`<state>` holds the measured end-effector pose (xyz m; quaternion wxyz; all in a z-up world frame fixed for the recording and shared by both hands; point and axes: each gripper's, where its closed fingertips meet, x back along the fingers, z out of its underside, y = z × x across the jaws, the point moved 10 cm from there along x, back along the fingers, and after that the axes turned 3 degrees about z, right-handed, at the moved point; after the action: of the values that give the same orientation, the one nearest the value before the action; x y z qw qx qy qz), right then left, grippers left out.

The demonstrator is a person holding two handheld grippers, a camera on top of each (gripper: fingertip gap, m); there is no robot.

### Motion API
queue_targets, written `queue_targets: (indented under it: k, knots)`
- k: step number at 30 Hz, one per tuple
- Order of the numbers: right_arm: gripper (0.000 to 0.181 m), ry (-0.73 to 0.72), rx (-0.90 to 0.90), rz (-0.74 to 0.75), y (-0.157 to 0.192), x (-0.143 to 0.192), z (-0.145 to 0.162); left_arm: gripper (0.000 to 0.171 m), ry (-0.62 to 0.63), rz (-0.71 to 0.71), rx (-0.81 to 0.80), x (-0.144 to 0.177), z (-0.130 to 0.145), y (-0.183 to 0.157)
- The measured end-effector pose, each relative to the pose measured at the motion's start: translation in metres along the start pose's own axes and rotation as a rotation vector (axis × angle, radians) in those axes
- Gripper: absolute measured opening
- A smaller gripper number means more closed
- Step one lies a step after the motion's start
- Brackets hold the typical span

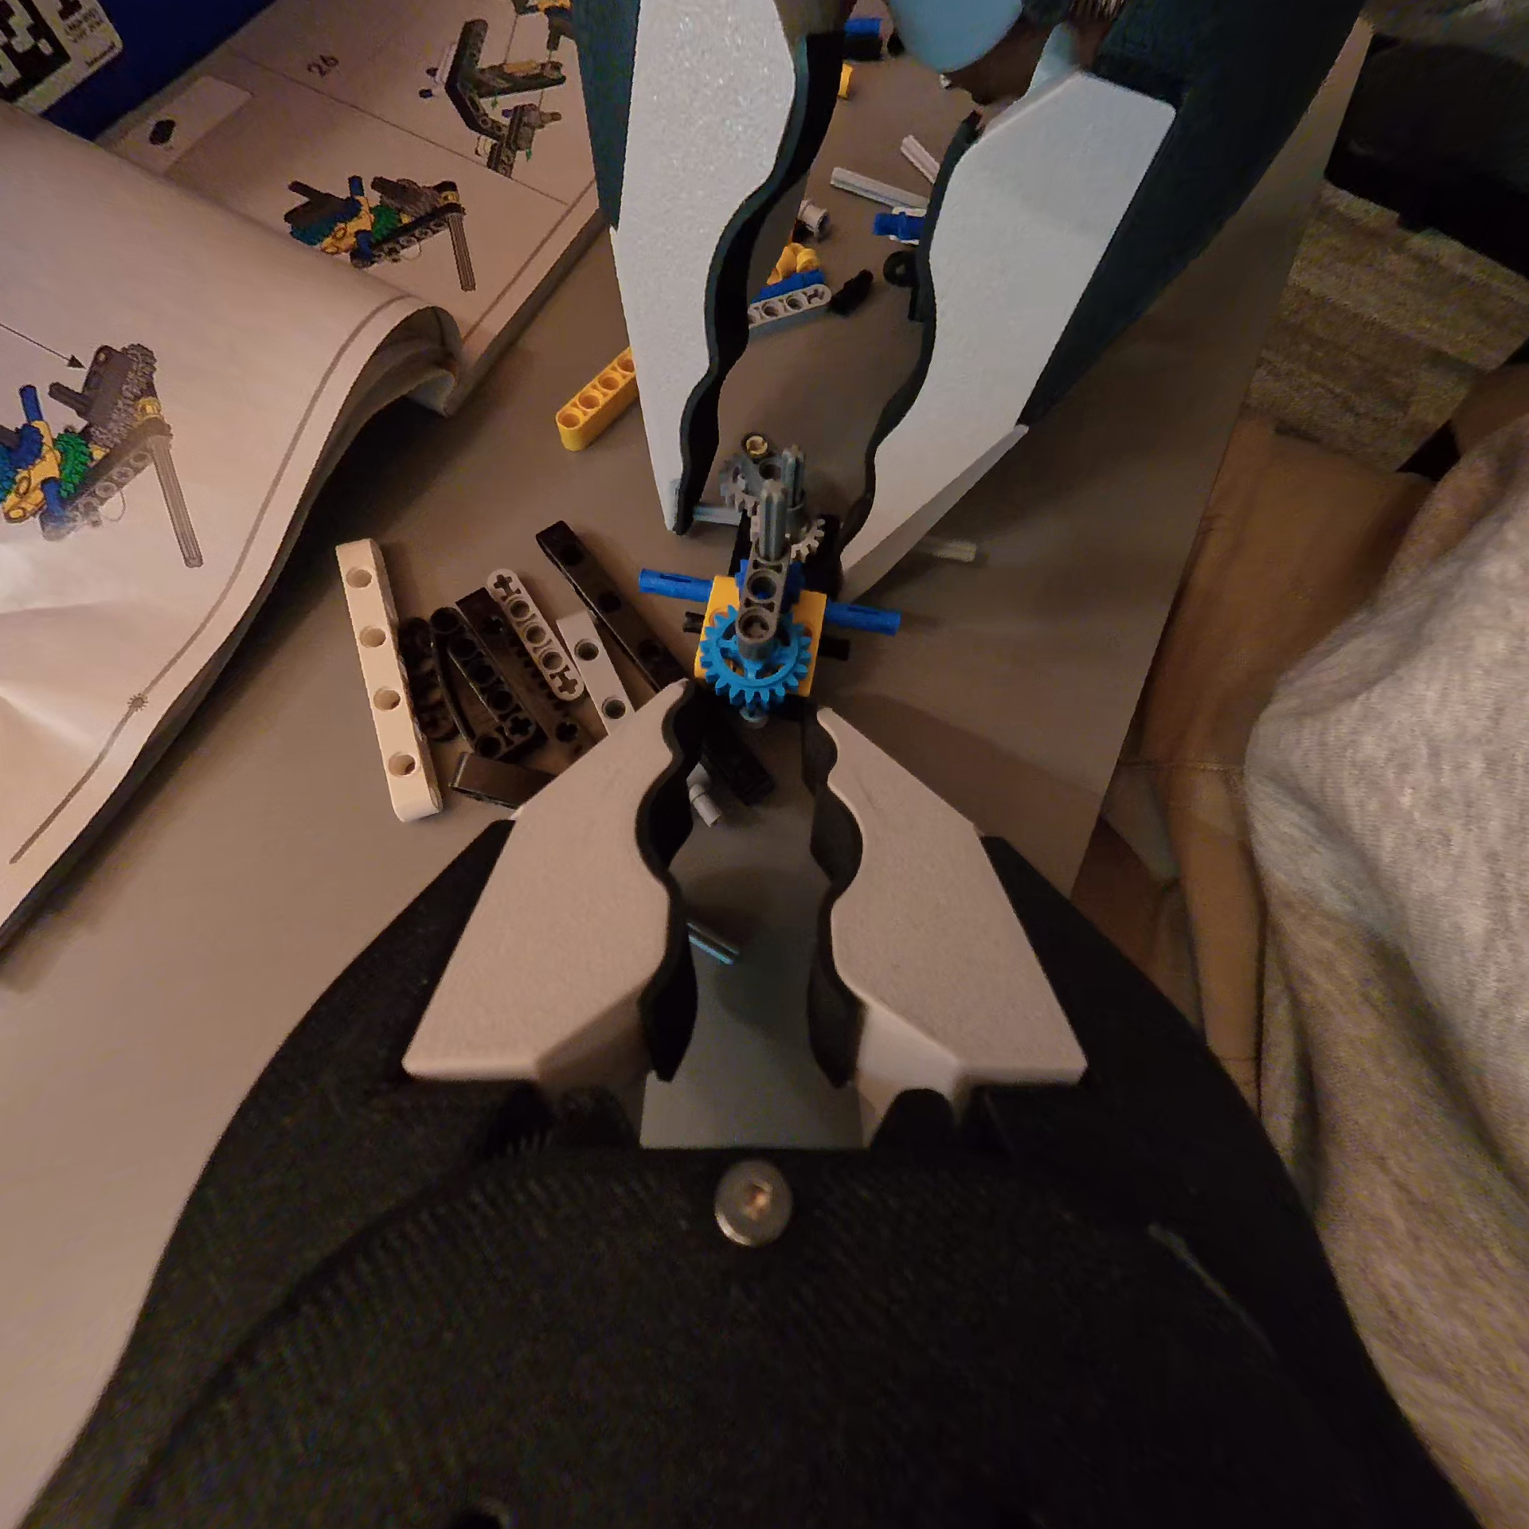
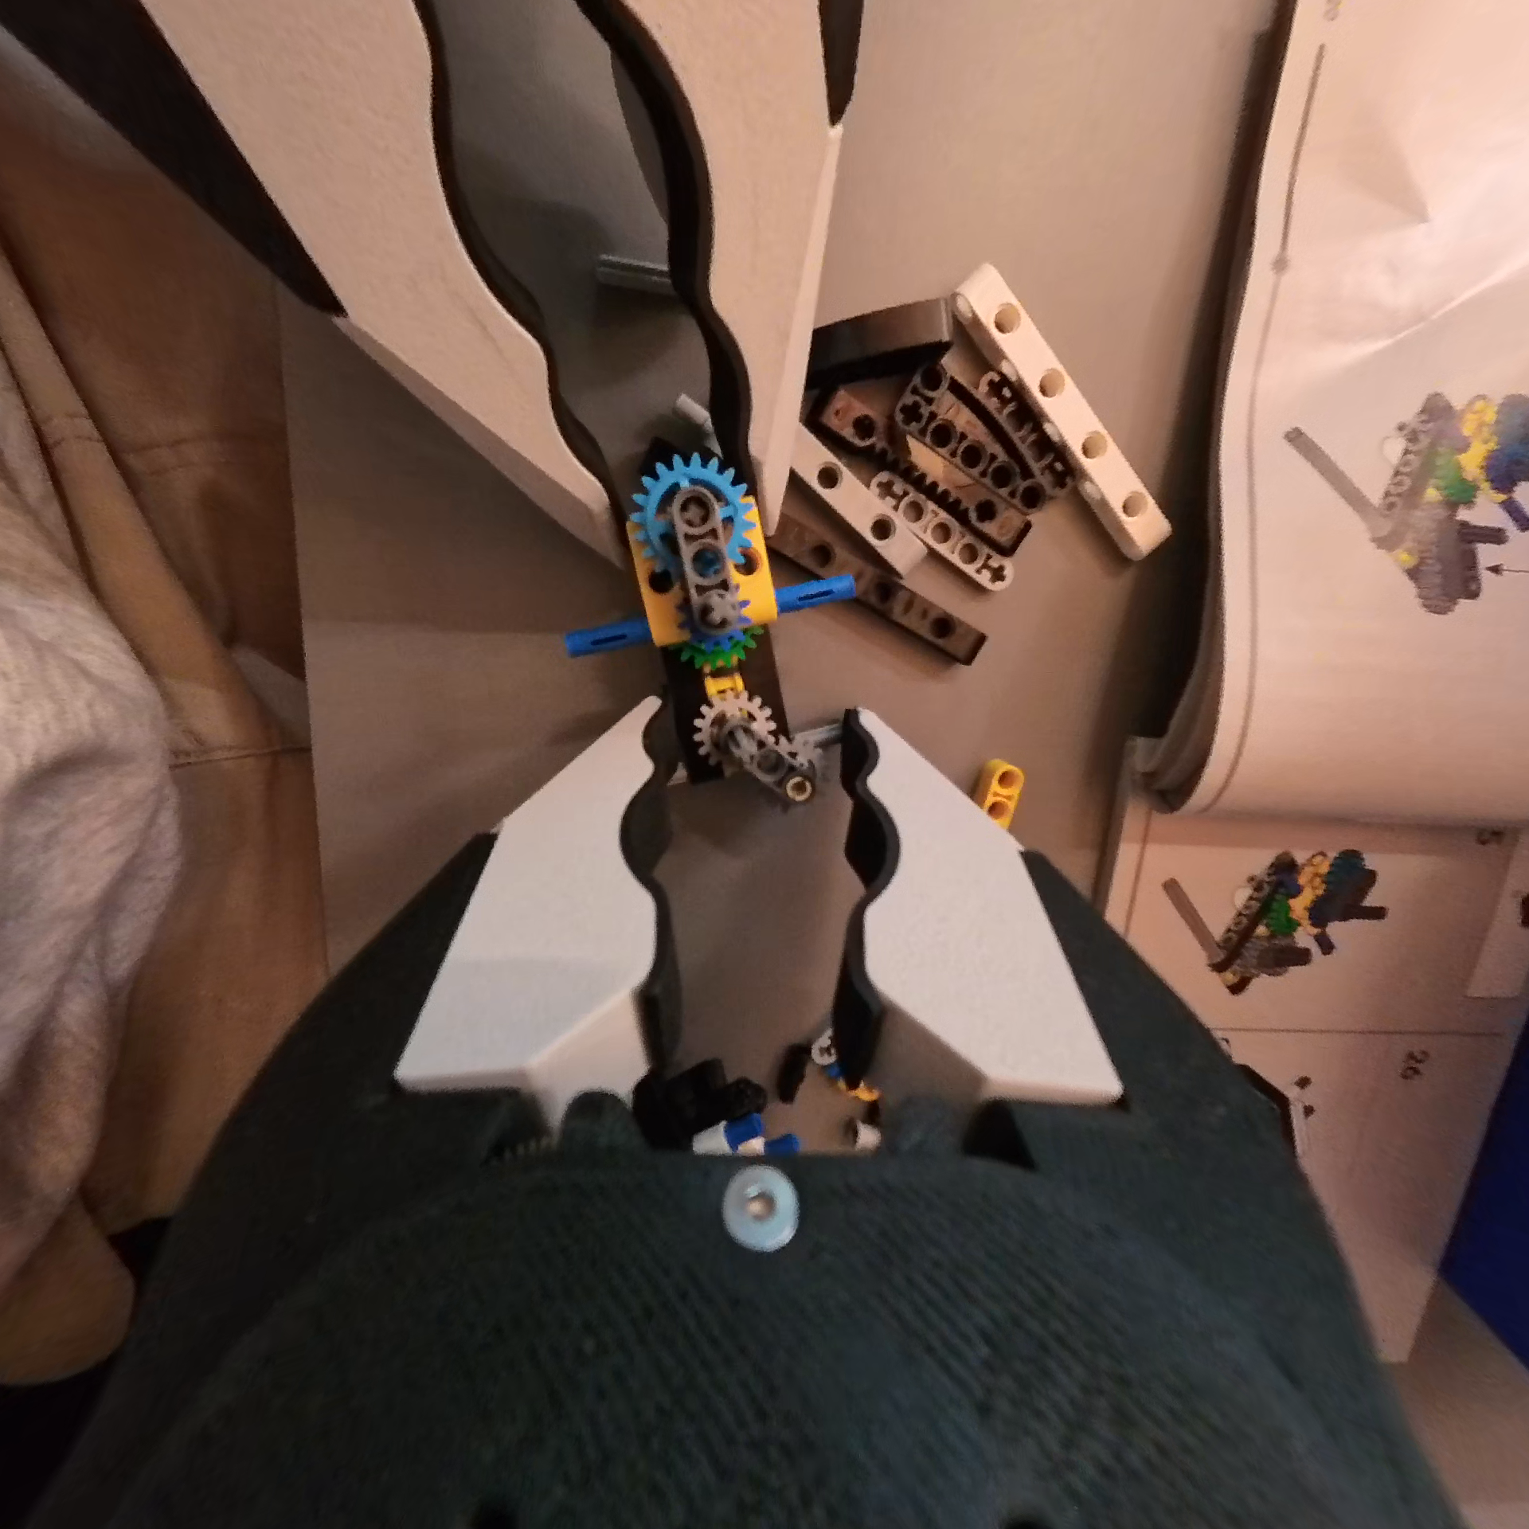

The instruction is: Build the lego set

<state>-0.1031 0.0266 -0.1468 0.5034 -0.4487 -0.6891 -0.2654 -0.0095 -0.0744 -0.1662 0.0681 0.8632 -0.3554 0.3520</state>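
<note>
Yellow-framed and stacked with blue and grey gears, the small lego gear assembly (image 1: 761, 612) is sitting on the grey table (image 1: 248, 951) at mid-frame in both views, between the two tools. The left gripper (image 1: 749, 703) is resting just short of the blue gear with its jaws apart, gripping nothing. The right gripper (image 2: 749, 728) is likewise standing apart around the grey-gear end.

Risks, as I judge them: squeezing on gear teeth could slip or pop an axle loose; the blue cross pin (image 2: 711, 612) could snag a finger; nudging could scatter the pile of black and white beams (image 1: 488, 670).

Printed diagrams are showing in the open instruction booklet (image 1: 207, 414); a page number is showing there, and a black-and-white marker sticker (image 1: 50, 41) is lying at upper left.
</note>
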Motion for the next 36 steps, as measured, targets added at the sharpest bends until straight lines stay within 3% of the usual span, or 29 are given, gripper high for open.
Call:
queue_targets:
  k: [9,14,17,21,25,29,33,36]
  knots:
    - [0.041,-0.012,-0.055,-0.024,-0.002,0.001,0.000,0.022,-0.024,0.012,0.008,0.003,0.000,0.000]
    - [0.077,-0.147,-0.082,0.029,-0.006,0.029,-0.007,0.022,-0.132,0.042,0.057,0.015,0.000,0.005]
    - [0.089,-0.253,-0.104,0.116,-0.012,0.056,-0.007,0.022,-0.169,0.002,0.069,0.023,0.002,0.009]
    - [0.089,-0.438,-0.175,0.239,-0.020,0.092,0.007,0.021,-0.291,0.002,0.149,0.038,0.004,0.018]
    - [0.084,-0.607,-0.280,0.306,-0.022,0.112,0.030,0.021,-0.506,0.055,0.269,0.060,0.000,0.029]
    - [0.069,-0.805,-0.372,0.262,-0.019,0.116,0.043,0.021,-0.693,0.144,0.354,0.077,-0.004,0.033]
    - [0.067,-0.970,-0.424,0.140,-0.016,0.112,0.040,0.021,-0.843,0.291,0.404,0.083,-0.012,0.028]
    - [0.066,-0.975,-0.422,0.119,-0.013,0.106,0.035,0.021,-0.790,0.253,0.355,0.076,-0.018,0.021]
